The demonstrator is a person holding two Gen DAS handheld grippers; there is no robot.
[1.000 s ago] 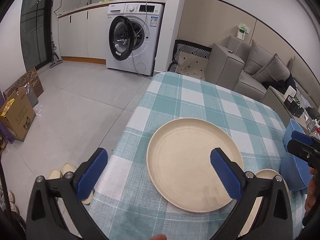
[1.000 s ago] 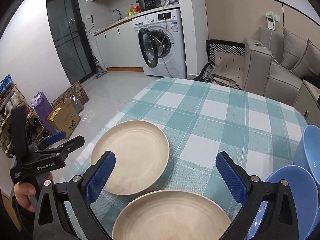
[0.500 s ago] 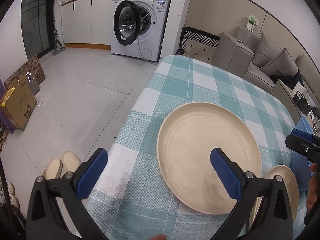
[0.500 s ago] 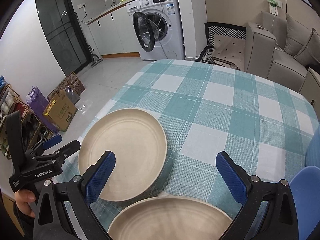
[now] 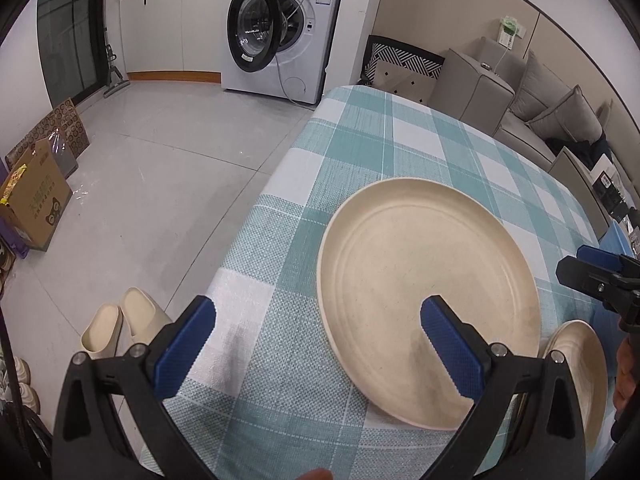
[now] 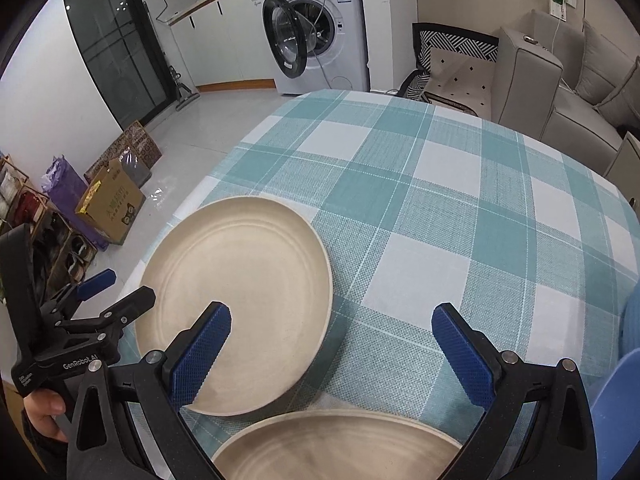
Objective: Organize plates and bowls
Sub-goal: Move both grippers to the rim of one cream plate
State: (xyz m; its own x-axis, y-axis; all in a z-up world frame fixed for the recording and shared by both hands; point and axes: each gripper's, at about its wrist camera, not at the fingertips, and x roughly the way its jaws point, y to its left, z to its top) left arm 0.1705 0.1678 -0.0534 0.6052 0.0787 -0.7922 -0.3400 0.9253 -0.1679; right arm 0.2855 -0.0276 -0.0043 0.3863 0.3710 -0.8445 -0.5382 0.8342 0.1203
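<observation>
With both plates lying flat and apart, my left gripper (image 5: 316, 344) hangs open at the far plate's (image 5: 424, 280) 7 o'clock rim to grab it, right gripper (image 6: 332, 344) open, empty above the near plate (image 6: 340, 444).

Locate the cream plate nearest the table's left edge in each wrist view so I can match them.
Left wrist: the cream plate fills centre-right, partly behind the right-hand blue pad.
Right wrist: the same plate lies left of centre, beyond the second plate.
Shared landmark: the washing machine, door open.

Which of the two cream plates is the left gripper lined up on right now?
The far plate near the table's left edge: the left gripper has one finger over it. The near plate lies under the right gripper.
</observation>
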